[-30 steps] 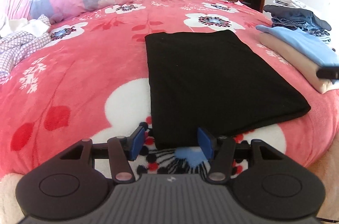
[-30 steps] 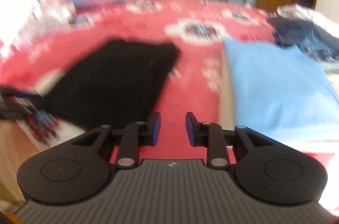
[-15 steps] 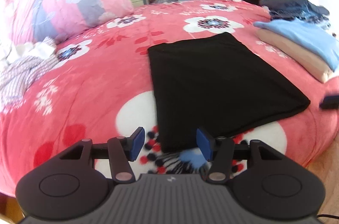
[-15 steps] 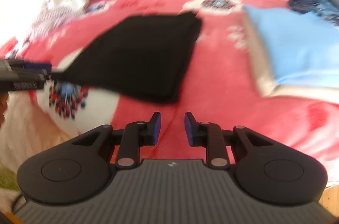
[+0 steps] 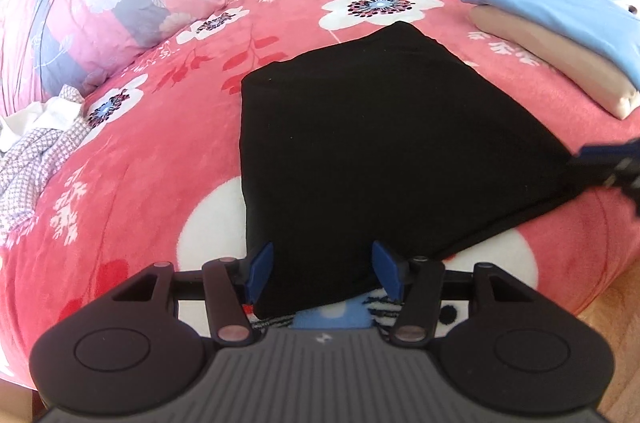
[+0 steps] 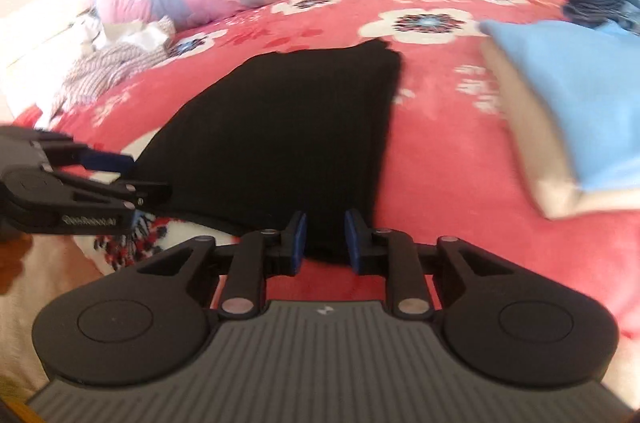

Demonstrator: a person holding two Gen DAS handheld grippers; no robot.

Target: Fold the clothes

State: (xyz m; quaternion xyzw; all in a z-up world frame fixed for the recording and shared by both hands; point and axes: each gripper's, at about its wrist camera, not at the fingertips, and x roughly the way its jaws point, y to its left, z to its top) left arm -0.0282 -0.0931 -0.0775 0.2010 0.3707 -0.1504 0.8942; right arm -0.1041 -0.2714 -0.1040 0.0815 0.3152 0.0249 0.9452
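While the black garment (image 5: pixel 384 143) lies folded flat on the red floral blanket (image 5: pixel 140 159), both hand-held grippers sit at its near edge.

At the near left corner, the left hand-held gripper (image 5: pixel 322 269) stands open, its blue pads straddling the cloth without pressing it. At the near right corner, the right hand-held gripper (image 6: pixel 325 241) is closing, the cloth's edge between its pads, not yet pinched. Beside the garment rests a blue-and-beige folded stack (image 5: pixel 560 35).
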